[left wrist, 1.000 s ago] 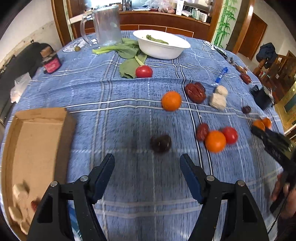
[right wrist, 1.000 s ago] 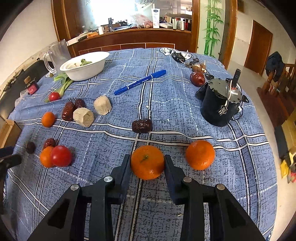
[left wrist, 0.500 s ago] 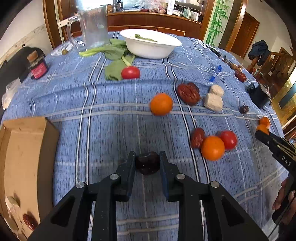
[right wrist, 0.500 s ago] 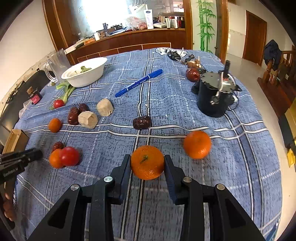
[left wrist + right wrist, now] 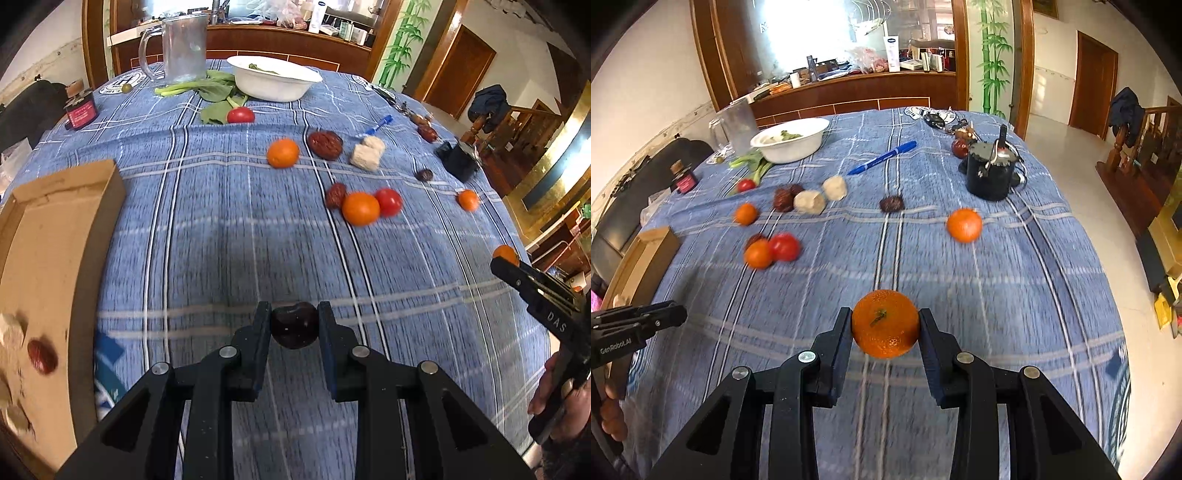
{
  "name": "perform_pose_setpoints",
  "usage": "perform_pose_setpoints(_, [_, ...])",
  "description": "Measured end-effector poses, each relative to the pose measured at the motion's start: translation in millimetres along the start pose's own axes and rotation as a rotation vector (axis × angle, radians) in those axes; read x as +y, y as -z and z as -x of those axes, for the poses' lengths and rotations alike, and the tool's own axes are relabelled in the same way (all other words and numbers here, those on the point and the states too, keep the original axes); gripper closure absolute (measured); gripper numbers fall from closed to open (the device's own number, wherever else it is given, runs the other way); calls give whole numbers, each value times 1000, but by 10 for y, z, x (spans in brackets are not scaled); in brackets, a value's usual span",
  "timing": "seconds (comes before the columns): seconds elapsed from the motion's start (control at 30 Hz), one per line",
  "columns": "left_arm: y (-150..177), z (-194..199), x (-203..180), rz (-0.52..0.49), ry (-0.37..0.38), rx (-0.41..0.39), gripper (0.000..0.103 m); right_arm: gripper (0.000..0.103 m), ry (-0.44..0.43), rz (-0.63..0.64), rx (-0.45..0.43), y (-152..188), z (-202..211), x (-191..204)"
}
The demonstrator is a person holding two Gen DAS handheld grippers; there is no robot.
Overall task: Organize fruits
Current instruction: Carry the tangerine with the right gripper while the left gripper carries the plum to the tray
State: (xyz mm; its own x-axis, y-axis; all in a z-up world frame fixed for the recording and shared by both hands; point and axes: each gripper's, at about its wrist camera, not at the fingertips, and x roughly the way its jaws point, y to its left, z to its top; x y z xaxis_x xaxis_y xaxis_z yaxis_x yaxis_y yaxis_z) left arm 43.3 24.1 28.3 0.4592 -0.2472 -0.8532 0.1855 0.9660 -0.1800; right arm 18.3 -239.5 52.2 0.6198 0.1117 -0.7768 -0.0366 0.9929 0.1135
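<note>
Left claw (image 5: 294,325) went from wide open with the dark round fruit lying loose ahead of it to clamped: the small dark glossy fruit (image 5: 294,325) now sits pinched between both pads, clear of the blue plaid cloth on the counter (image 5: 207,229). Right claw (image 5: 885,325) unchanged in grip: the orange mandarin with the green stem scar (image 5: 885,324) is squeezed between its pads, as it was 1 second ago. Both views have shifted and blur, so both loads look to be in transit.

Meaning: 2 fruits in hand, pick phase done for this round. Likely drop point is the shallow brown cardboard box (image 5: 62,236) at the counter's left edge; it already holds 1 red date (image 5: 42,356) and some pale chunks.

Left on the cloth: 3 loose mandarins, 2 red tomatoes, several dark red dates, 2 beige chunks. The nearest cluster is the mandarin (image 5: 360,209) touching a tomato (image 5: 388,202) and a date (image 5: 335,195).
</note>
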Motion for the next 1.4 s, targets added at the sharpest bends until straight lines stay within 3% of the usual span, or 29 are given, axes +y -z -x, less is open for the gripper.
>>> perform_pose_setpoints(0.23, [235, 207, -101, -72, -24, -30, 79, 65, -9, -13, 7, 276, 155, 196])
perform_pose_setpoints(0.47, [258, 445, 15, -70, -16, -73, 79, 65, -10, 6, 7, 355, 217, 443])
perform_pose_setpoints(1.07, [270, 863, 636, -5, -94, -171, 79, 65, -65, 120, -17, 137, 155, 1223])
perform_pose_setpoints(1.4, [277, 1032, 1123, 80, -133, -201, 79, 65, -116, 190, -20, -25, 59, 1714])
